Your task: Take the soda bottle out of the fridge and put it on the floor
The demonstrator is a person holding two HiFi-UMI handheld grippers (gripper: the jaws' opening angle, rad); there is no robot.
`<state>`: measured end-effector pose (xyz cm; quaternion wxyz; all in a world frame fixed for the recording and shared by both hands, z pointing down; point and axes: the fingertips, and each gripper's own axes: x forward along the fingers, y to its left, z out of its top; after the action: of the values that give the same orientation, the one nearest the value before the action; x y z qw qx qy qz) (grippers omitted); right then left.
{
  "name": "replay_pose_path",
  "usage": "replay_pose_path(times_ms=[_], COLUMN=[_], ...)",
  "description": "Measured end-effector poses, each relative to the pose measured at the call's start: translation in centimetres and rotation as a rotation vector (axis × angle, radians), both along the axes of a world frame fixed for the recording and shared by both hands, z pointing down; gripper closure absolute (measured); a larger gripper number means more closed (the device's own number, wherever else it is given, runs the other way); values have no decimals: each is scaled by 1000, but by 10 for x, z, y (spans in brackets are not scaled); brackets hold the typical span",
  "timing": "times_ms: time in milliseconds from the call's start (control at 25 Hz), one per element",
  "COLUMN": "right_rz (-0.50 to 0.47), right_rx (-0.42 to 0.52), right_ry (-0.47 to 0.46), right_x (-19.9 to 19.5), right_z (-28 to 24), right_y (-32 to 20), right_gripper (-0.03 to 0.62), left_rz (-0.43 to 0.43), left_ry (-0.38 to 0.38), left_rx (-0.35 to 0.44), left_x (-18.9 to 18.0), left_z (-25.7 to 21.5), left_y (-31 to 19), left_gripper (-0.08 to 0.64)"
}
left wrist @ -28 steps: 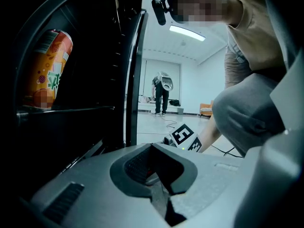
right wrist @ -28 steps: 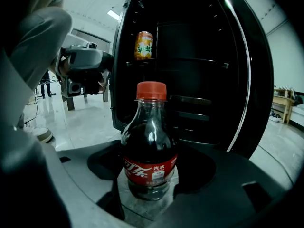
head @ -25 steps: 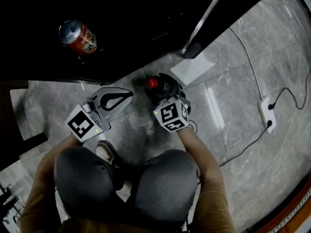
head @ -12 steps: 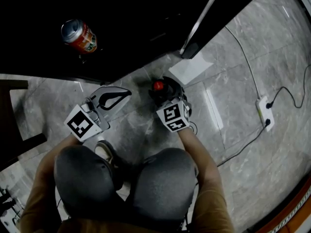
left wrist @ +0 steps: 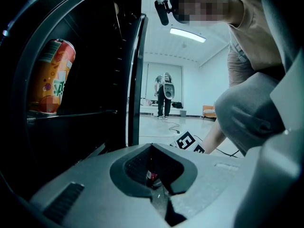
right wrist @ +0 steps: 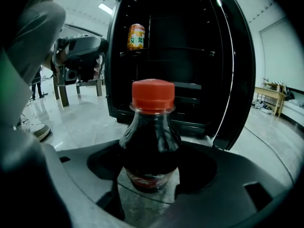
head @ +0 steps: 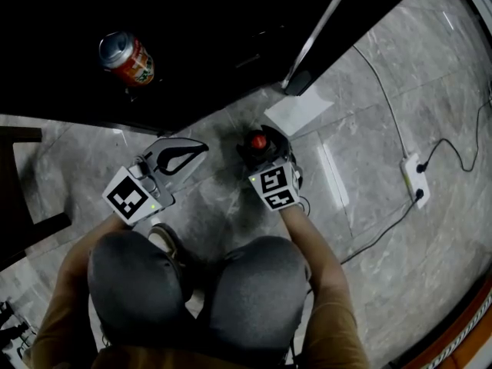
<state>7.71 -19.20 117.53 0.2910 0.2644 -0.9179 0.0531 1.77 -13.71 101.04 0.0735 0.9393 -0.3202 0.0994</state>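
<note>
The soda bottle (right wrist: 149, 141), dark cola with a red cap (head: 258, 141), stands upright between the jaws of my right gripper (right wrist: 149, 147), which is shut on it low over the grey marble floor (head: 231, 206). It is just in front of the open black fridge (head: 215, 21). My left gripper (head: 198, 147) is shut and empty, hovering over the floor to the left of the bottle. Through its jaw hollow, the left gripper view catches a bit of the bottle (left wrist: 152, 176).
An orange can (head: 127, 58) stands on a fridge shelf. The open fridge door (head: 319, 33) juts out to the right of the bottle. A white sheet (head: 298, 110) lies by the door's foot, a power strip (head: 413, 179) with cables at the right. My knees (head: 138, 283) are close below.
My right gripper has carried the bottle a little to the right and nearer to my knees. The left gripper has hardly moved.
</note>
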Motion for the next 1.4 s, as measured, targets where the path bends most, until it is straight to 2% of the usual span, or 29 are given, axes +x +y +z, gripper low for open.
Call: replay_pose_path(times_ms=[480,720,1000,1240,1400], right_rz=[-8,-25,-39,-9,-24], right_rx=[-23,-27,-33,-32,-20], right_ry=[7,8,44,46,37], right_x=[2,4,18,33,39], right_z=[-2,-9,-17,-29,-38], right_y=[2,6,22,27,36], right_gripper=[290,290,290,290,298], left_rz=[-28,-34,-25,-18,-24], left_ry=[53,76,118,128,140], left_rx=[26,2,-7,-19,-16], left_x=[-1,1,6,7,7], left_z=[-2,7,12,19,19], left_y=[-12,-19,-25,-28,-29], left_gripper=[557,557,557,557,557])
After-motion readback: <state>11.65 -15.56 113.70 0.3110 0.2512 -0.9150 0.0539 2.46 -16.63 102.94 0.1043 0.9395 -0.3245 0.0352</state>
